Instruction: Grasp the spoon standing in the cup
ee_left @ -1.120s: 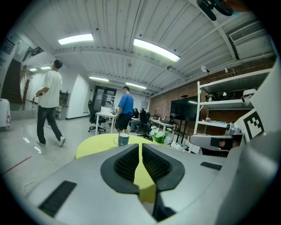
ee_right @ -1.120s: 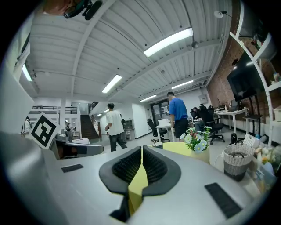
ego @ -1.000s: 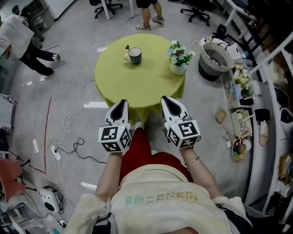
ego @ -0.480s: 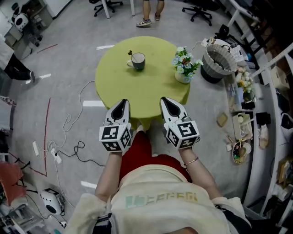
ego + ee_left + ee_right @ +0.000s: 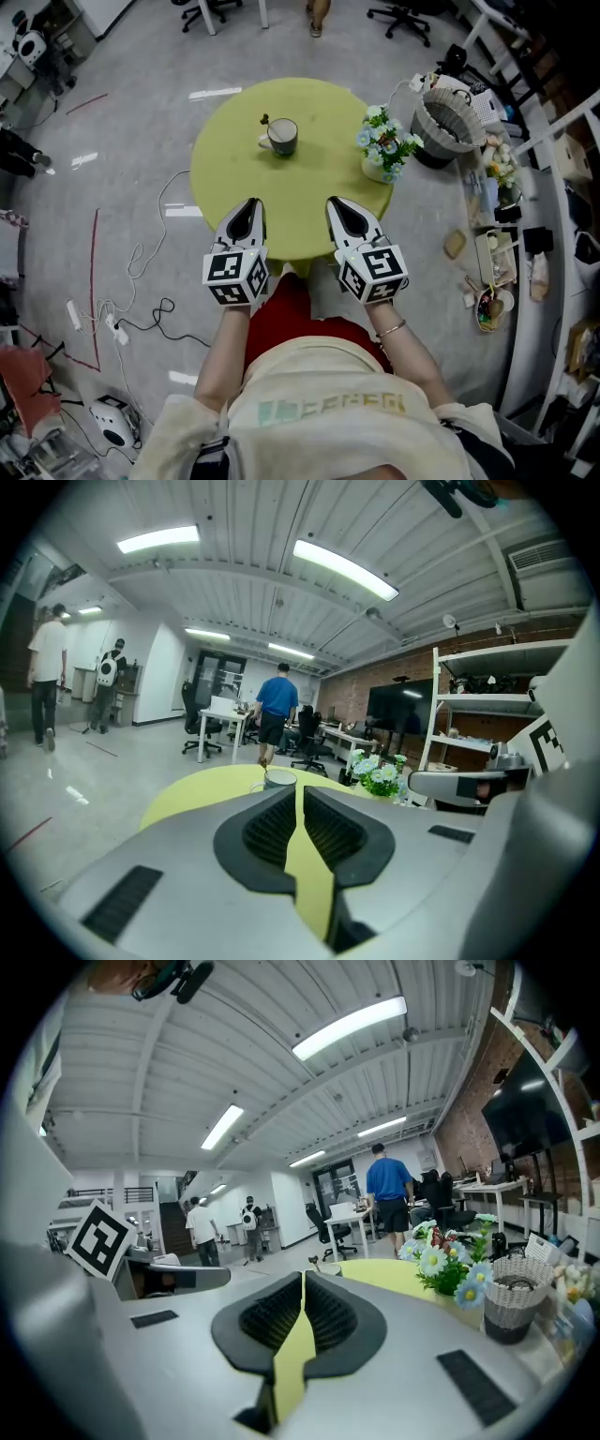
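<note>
A grey cup (image 5: 282, 137) stands on the far half of a round yellow-green table (image 5: 281, 202), with a dark spoon (image 5: 265, 121) upright in it at its left side. My left gripper (image 5: 248, 204) and right gripper (image 5: 339, 203) hover side by side over the table's near edge, well short of the cup, both shut with nothing in them. Over the closed jaws of the left gripper view the cup (image 5: 278, 779) shows small. From the right gripper view the cup (image 5: 328, 1267) and spoon (image 5: 312, 1261) are just visible past the jaw tips.
A pot of flowers (image 5: 384, 150) stands on the table's right side. A wicker basket (image 5: 442, 114) and cluttered shelves (image 5: 497, 244) line the right. Cables (image 5: 141, 281) trail over the floor at left. People and office chairs are beyond the table.
The table and cup have drawn nearer and lower in the head view; the grippers now reach over the table's near edge. Both stay shut. A person at far left has left the view.
</note>
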The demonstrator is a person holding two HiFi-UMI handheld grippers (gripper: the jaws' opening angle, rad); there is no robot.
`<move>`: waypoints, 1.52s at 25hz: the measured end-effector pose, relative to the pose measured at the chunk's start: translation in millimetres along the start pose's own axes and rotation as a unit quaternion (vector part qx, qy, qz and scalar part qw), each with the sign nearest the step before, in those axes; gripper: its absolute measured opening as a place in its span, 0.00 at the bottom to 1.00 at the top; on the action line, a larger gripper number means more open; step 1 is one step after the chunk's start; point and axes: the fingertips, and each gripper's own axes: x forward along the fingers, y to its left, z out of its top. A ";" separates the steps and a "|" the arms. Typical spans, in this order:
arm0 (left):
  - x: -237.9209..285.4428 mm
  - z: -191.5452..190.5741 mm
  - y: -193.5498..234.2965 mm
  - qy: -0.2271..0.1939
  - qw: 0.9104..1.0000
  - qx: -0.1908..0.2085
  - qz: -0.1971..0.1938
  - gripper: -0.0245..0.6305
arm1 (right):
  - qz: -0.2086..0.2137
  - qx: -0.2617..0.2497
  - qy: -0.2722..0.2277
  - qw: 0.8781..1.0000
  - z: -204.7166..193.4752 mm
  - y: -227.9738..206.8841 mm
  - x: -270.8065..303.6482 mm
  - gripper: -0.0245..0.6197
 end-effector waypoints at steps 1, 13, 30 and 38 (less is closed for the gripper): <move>4.8 0.9 3.6 0.001 1.000 0.000 -0.001 0.10 | -0.002 0.001 0.001 1.000 0.2 -1.0 4.8 0.10; 62.4 19.9 32.3 0.014 1.000 0.009 -0.015 0.10 | -0.023 0.006 0.005 1.000 12.5 -23.5 55.5 0.10; 138.3 36.9 65.8 0.037 0.998 0.028 -0.043 0.10 | -0.036 -0.002 0.015 0.999 27.7 -45.2 135.4 0.10; 171.4 31.6 77.5 0.060 0.997 0.026 -0.046 0.10 | -0.046 0.003 0.027 0.999 26.2 -56.0 160.0 0.10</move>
